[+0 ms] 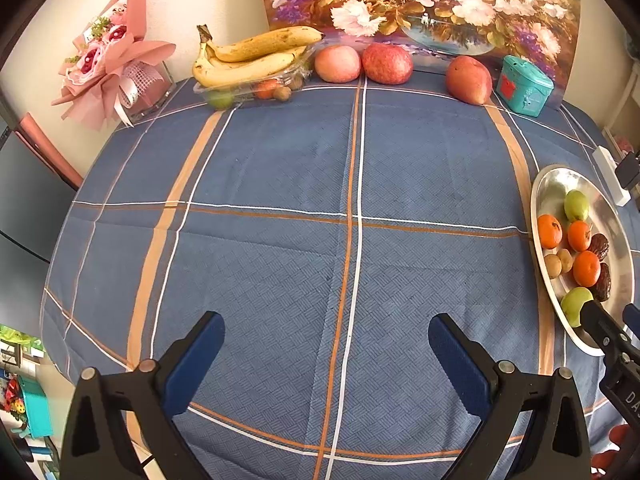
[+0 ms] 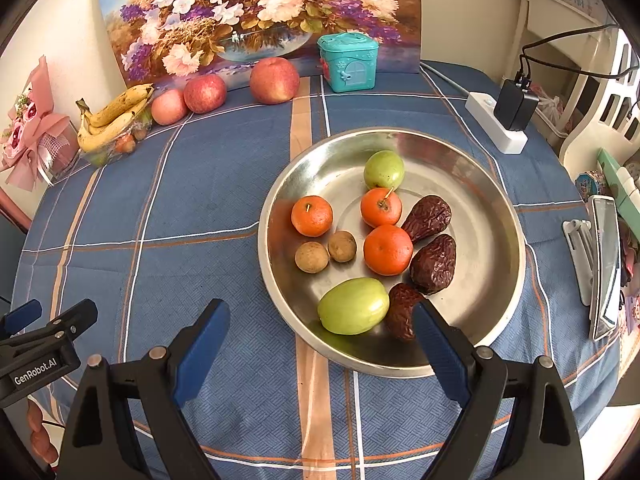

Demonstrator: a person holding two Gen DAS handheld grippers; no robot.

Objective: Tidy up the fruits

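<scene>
The metal plate (image 2: pixel 500 200) sits on the desk (image 2: pixel 200 200), on the blue checked cloth, and it holds the small fruits in loose groups: three oranges (image 2: pixel 388 250) in the middle, two green fruits (image 2: pixel 354 306) at the near and far ends, three dark dates (image 2: pixel 434 264) on the right side, and two small brown fruits (image 2: pixel 326 252) touching each other. The rim keeps the round fruits from rolling away, which is probably why they are kept there.

The big fruits are well apart from the plate, along the back edge against a flower painting (image 2: pixel 260 12) — three apples (image 2: pixel 274 80) in a row and the bananas (image 2: pixel 116 120) lying on a clear tray (image 1: pixel 240 88) with some small fruits under them.

The right claw (image 2: pixel 322 340) is wide and holds nothing. It hovers over the near rim of the plate, and its right finger hides part of the nearest date; the near green fruit lies just ahead, between the two fingers. The left claw (image 1: pixel 326 344) is also wide and empty, over bare cloth, with the plate far to its right.

Whether the sorting is nearly finished or more fruit must move, this scene alone cannot tell.
</scene>
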